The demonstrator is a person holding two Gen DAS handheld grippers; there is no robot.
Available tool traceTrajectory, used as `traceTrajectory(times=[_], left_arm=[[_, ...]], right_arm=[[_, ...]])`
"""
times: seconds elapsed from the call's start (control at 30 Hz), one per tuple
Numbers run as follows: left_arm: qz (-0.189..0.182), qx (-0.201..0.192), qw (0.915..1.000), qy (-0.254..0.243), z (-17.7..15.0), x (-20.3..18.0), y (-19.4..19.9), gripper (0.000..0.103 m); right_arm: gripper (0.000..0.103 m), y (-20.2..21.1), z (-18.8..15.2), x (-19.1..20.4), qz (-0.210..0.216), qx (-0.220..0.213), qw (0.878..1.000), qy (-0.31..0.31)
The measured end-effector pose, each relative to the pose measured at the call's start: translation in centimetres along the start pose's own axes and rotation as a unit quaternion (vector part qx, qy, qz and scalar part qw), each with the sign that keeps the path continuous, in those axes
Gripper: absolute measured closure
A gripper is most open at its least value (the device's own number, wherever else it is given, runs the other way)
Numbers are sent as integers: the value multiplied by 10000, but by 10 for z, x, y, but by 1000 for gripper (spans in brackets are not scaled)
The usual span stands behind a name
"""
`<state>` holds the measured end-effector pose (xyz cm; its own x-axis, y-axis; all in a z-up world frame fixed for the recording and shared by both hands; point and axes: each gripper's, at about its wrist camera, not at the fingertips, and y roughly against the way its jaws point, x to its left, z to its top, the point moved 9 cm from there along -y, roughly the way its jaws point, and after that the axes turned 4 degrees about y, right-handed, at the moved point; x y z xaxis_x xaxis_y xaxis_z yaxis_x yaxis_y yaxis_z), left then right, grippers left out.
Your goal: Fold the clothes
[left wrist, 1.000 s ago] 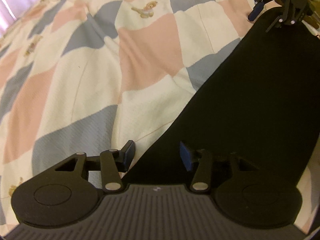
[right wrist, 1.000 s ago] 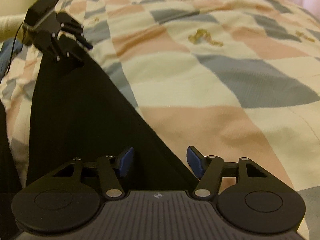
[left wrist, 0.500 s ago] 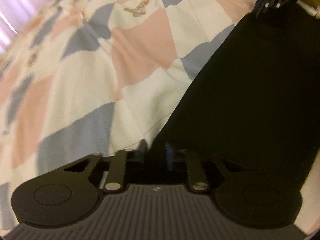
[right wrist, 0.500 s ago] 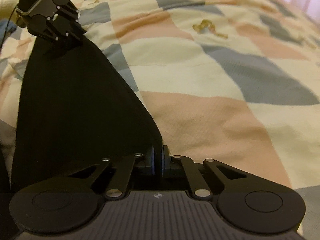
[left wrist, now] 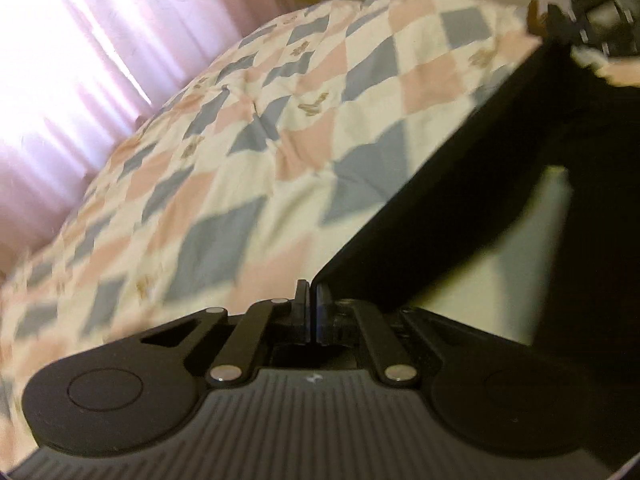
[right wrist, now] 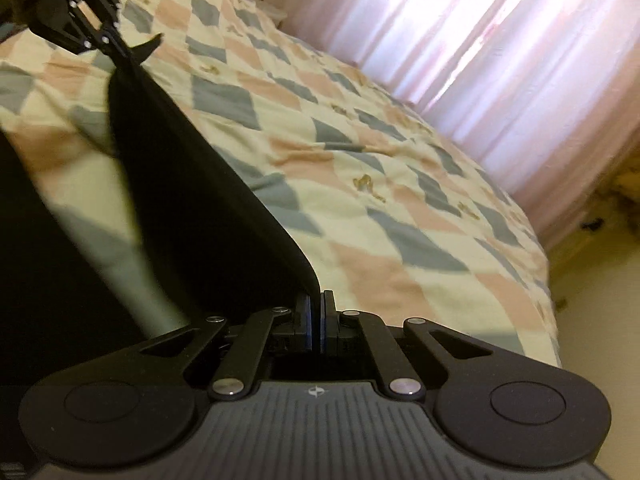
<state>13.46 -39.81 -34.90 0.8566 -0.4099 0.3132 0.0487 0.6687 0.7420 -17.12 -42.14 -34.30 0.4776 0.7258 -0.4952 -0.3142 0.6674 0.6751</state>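
Left wrist view: the left hand-held gripper [left wrist: 311,307] pinches a corner of the black garment [left wrist: 460,204], whose taut edge runs up-right to the right hand-held gripper [left wrist: 560,42], blurred and cut off.

Right wrist view: the right one pinches the opposite corner; the garment hangs over the bed [right wrist: 400,208], its lower part hidden.

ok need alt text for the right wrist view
The right gripper is shut on a corner of a black garment, lifted taut toward the left gripper at upper left. Beneath lies a checked quilt, with pink curtains behind.
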Motion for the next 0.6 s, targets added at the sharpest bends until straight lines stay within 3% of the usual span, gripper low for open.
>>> traceTrajectory(times=[0.17, 0.2, 0.27, 0.3, 0.37, 0.4, 0.47, 0.53, 0.57, 0.6], left_arm=[[-234, 417, 9986, 209, -72, -59, 67, 101], [-386, 596, 9970, 312, -86, -72, 71, 100], [-604, 923, 9931, 405, -113, -96, 78, 98], [-674, 1069, 9912, 400, -125, -107, 82, 95], [-761, 1167, 9892, 451, -136, -120, 87, 93], [-829, 1166, 9880, 573, -137, -122, 90, 89], [-1003, 1131, 9810, 1220, -130, -117, 88, 80], [-1162, 1088, 9663, 2025, -122, -109, 83, 73], [-1184, 1055, 9560, 2470, -122, -103, 80, 72], [-1251, 1025, 9401, 3001, -120, -96, 74, 71]], right_arm=[[98, 61, -41, 92, 65, 728, 9964, -440], [81, 66, -54, 111, 145, 996, 9932, -584], [65, 74, -79, 132, 222, 1500, 9834, -995], [66, 78, -92, 143, 258, 1749, 9769, -1201], [65, 90, -104, 132, 236, 1805, 9576, -2234], [63, 96, -110, 121, 190, 1750, 9424, -2844], [59, 101, -136, 80, -32, 1498, 8906, -4293], [59, 106, -163, 38, -257, 1204, 8163, -5644], [58, 105, -180, 22, -308, 1025, 7757, -6220], [58, 104, -198, 5, -354, 839, 7314, -6759]])
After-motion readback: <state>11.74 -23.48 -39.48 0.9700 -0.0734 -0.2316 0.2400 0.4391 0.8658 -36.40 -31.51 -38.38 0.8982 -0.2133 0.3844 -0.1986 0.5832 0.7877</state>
